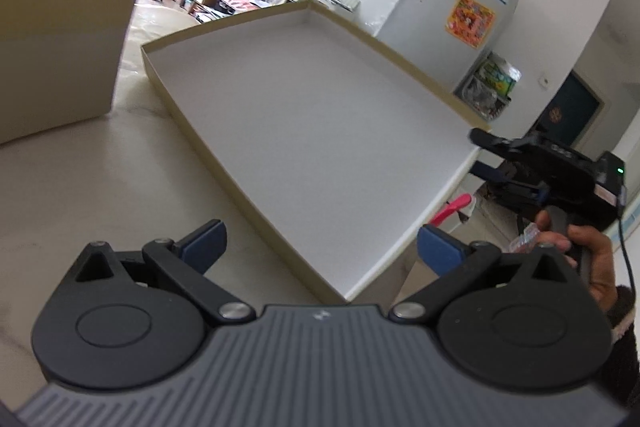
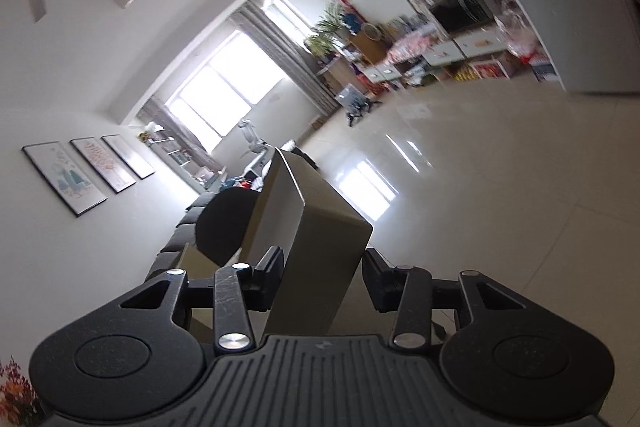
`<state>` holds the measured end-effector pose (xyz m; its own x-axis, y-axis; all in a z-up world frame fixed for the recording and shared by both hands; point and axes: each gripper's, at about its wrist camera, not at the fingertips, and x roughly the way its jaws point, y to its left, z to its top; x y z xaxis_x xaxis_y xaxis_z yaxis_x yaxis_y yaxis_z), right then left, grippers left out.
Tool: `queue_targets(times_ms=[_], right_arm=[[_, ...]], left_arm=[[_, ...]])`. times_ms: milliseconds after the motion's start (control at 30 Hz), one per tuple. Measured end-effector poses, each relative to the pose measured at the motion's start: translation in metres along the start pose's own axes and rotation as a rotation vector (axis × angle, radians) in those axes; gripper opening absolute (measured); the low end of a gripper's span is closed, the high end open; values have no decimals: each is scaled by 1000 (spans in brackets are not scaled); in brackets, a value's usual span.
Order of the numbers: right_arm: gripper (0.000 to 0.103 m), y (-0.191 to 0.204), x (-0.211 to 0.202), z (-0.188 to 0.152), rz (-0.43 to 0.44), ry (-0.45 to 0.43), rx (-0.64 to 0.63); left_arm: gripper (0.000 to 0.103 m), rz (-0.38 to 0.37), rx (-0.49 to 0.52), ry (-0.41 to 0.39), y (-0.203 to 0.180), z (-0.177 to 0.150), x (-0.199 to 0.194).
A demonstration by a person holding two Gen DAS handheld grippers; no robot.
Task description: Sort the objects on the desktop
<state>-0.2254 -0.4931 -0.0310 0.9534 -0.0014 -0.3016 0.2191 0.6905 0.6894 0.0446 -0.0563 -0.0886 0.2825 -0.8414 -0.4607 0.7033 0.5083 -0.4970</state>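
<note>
Because the right gripper [image 2: 324, 279] holds the tall khaki box [image 2: 316, 243] only by its near end, with its fingers closed against the two sides and the camera tilted toward the floor, the box could swing or slip out if the grip loosens. Its long axis runs forward, away from the gripper. The left gripper [image 1: 320, 247] is wide open and holds nothing, hovering over the near corner of the shallow tray [image 1: 168, 83] on the table [image 1: 80, 187].
</note>
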Motion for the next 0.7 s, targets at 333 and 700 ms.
queue_targets(times_ms=[333, 700], right_arm=[[44, 64, -27, 5, 113, -44, -173], [43, 120, -40, -6, 219, -28, -339]], left_arm=[[103, 5, -62, -77, 8, 8, -23], [103, -29, -94, -145, 6, 18, -42]])
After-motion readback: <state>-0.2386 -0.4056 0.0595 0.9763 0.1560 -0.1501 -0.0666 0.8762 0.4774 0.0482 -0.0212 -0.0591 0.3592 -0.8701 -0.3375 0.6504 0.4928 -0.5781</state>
